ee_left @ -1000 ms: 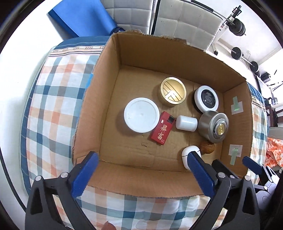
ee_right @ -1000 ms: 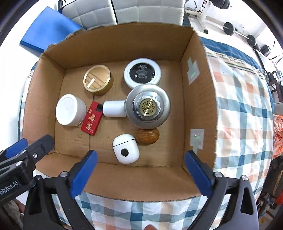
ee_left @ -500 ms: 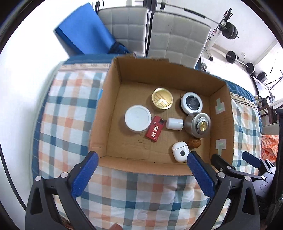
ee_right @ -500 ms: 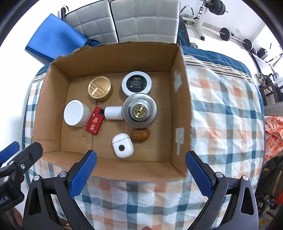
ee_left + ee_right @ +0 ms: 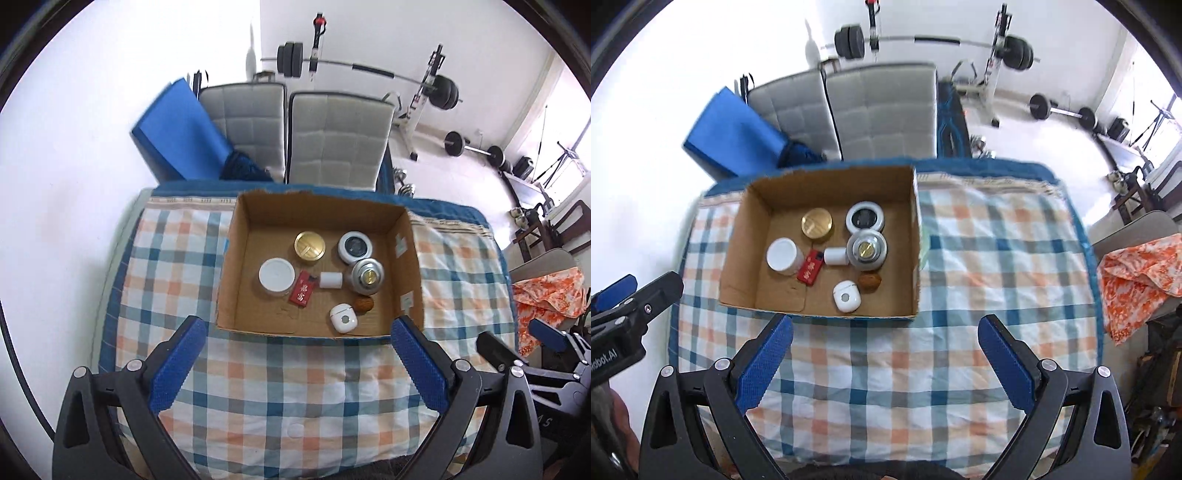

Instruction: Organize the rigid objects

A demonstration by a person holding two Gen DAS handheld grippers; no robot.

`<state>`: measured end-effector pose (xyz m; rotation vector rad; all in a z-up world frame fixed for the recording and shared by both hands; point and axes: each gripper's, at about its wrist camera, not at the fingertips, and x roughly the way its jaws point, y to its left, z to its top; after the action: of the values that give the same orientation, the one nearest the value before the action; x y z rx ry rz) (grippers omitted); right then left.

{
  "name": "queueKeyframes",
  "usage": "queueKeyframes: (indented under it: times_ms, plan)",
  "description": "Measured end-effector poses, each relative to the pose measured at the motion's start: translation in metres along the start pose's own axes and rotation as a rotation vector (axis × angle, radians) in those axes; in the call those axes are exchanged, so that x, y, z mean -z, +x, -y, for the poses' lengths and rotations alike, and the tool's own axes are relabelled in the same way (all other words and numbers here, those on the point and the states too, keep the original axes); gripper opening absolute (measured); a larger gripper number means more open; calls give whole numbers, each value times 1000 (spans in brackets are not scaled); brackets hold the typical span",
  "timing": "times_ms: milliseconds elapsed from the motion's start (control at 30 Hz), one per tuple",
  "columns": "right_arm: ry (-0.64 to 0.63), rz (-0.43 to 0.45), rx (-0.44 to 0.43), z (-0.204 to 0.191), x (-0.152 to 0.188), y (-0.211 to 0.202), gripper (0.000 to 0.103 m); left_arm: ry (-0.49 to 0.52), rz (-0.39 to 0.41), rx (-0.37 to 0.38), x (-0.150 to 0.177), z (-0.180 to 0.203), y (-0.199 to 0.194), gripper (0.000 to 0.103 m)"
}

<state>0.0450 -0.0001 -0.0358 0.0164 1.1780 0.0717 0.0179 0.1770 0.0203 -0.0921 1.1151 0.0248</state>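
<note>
An open cardboard box (image 5: 413, 258) (image 5: 738, 236) stands on a checked cloth. In it are a white jar (image 5: 276, 275) (image 5: 781, 254), a gold-lidded tin (image 5: 309, 246) (image 5: 816, 223), a white-and-black round tin (image 5: 355, 246) (image 5: 865, 220), a silver tin (image 5: 366, 275) (image 5: 867, 250), a small white cylinder (image 5: 330, 280), a red pack (image 5: 303, 293) (image 5: 810, 272), a white earbud case (image 5: 342, 318) (image 5: 846, 295) and a brown nut (image 5: 365, 305) (image 5: 869, 281). My left gripper (image 5: 299, 365) and right gripper (image 5: 886, 362) are open and empty, high above the cloth, short of the box.
The checked cloth (image 5: 295, 398) covers a table with blue edging. Behind it stand two grey padded chairs (image 5: 332, 144), a blue mat (image 5: 177, 136) and barbell racks (image 5: 424, 85). An orange patterned cloth (image 5: 1137, 273) lies at the right.
Both grippers have pulled up and back from the box, which now looks much smaller. Nothing in the box has moved. Both grippers stay open.
</note>
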Motion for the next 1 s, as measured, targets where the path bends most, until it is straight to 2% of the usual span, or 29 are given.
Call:
queueKeyframes:
  times_ms: [167, 433, 700, 1000]
  plan:
    - [17, 52, 6, 14, 6, -45, 102, 6, 25, 20, 7, 4, -31, 103]
    - [36, 98, -2, 24, 13, -92, 102, -6, 70, 34, 17, 9, -61, 103]
    - [27, 135, 4, 22, 16, -114, 102, 1, 92, 19, 22, 13, -76, 103]
    - [12, 138, 3, 19, 18, -117, 102, -3, 101, 7, 26, 11, -85, 103]
